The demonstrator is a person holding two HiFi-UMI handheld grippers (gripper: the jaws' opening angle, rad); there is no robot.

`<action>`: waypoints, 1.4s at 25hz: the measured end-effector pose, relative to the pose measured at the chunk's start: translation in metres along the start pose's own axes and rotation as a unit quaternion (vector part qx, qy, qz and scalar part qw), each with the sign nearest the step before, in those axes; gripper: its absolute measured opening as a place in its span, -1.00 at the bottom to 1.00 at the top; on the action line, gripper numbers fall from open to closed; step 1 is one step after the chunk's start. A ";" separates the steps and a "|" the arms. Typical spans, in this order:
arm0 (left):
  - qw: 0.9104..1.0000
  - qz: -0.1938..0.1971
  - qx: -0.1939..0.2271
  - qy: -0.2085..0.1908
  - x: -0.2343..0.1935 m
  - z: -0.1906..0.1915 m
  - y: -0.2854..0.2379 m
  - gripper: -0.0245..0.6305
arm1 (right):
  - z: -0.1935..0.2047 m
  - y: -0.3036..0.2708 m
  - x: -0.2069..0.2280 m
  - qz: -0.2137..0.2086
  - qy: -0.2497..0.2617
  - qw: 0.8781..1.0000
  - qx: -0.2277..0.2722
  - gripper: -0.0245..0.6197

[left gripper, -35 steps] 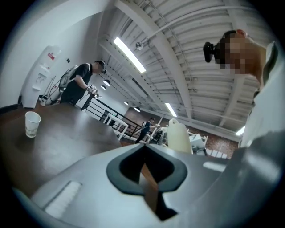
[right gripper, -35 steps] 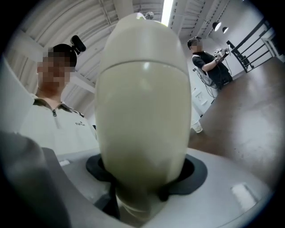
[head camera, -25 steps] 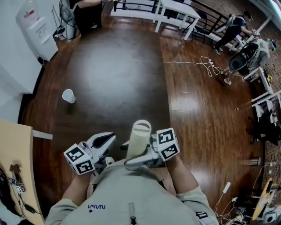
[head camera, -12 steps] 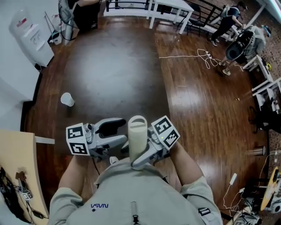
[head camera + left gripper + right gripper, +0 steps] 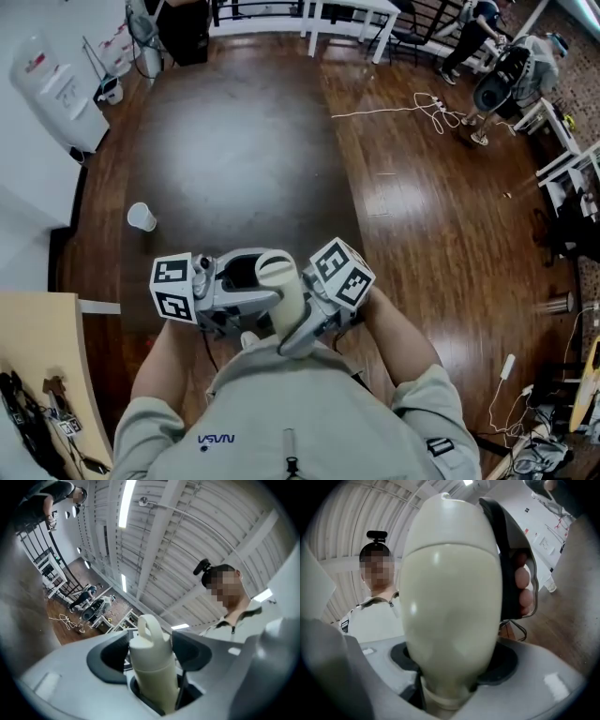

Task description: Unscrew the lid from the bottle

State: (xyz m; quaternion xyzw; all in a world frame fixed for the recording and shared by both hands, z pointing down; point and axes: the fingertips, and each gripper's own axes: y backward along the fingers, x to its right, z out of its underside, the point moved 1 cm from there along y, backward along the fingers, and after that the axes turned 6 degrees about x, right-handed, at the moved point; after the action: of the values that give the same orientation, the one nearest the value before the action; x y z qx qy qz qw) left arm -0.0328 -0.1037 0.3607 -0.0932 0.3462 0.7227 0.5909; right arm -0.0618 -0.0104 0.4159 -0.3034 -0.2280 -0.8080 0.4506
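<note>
Left hand-held gripper (image 5: pixel 150 644): jaws have just been opening and now stand apart; the lid (image 5: pixel 277 267) sits in the gap, a pad on either side, and as far as the left gripper view shows neither is pressing; it straddles the lid without gripping.

Right hand-held gripper (image 5: pixel 452 663): closed on the lower body of the bottle (image 5: pixel 450 602), pads against both flanks; this is the holding hand.

Relation that matters: the lid lies directly between the left jaws, so the left hand is the nearer one; it needs no reach, only to close. Judgement: lid not yet off; next step looks like a fresh bite on it for another turn.

Bottle is carried in the air just in front of the person's chest, above the wood floor (image 5: pixel 253 141); nothing supports it from below. Long axis runs from the right grip up and slightly away from the body; the lid end, with its carry loop (image 5: pixel 147 623), points upward toward the head; the left jaws cross that axis from the left.
</note>
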 end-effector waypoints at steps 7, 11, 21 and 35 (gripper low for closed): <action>0.997 -0.064 0.008 -0.035 -0.009 -0.005 0.004 -0.10 | -0.004 0.008 0.020 0.070 0.024 0.997 0.000 0.01; 0.990 -0.123 -0.007 -0.074 -0.017 -0.004 0.006 -0.09 | -0.003 0.017 0.043 0.156 0.039 0.987 -0.013 0.00; 0.902 -0.388 -0.016 -0.190 -0.057 0.000 0.026 -0.09 | -0.005 0.074 0.134 0.555 0.069 0.828 -0.035 0.00; 0.974 -0.197 0.070 -0.092 -0.019 -0.025 0.025 0.03 | -0.019 0.027 0.076 0.305 0.089 0.948 0.012 0.00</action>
State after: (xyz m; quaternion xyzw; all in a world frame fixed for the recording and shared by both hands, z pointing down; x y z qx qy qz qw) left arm -0.0571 -0.1355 0.3622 -0.0507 0.3150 0.5715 0.7560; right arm -0.0752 -0.0810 0.4578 -0.2799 -0.0935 -0.6525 0.6980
